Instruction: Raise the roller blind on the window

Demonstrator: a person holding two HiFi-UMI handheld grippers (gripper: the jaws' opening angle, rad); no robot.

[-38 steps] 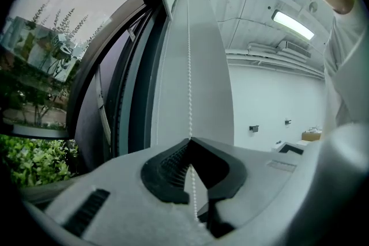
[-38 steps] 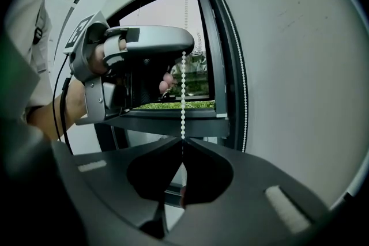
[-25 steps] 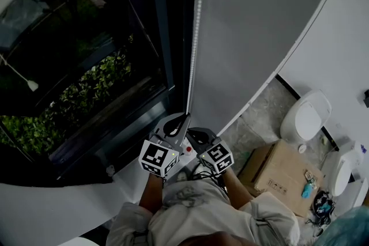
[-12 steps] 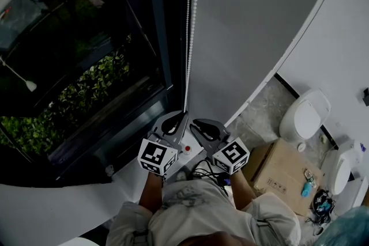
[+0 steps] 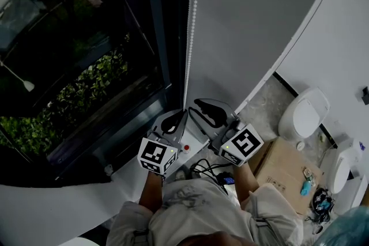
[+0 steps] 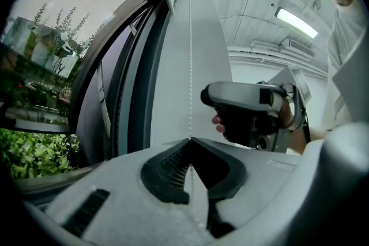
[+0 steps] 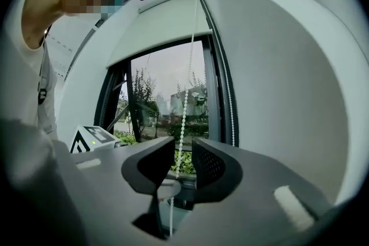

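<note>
While left gripper (image 6: 190, 141) fingers pinch bead chain (image 6: 189, 66), right gripper (image 7: 183, 161) fingers, just opened wide, straddle it.

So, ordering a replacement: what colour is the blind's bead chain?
White; the bead chain shows best in the right gripper view.

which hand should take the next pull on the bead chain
Right. The right gripper sits higher, its fingers just opening with the bead chain loose between them, ready to clamp; the left gripper is shut on the chain.

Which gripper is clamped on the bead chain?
The left gripper: its jaws pinch the bead chain. On the right gripper the jaws have just been opening, the chain loose between them.
</note>
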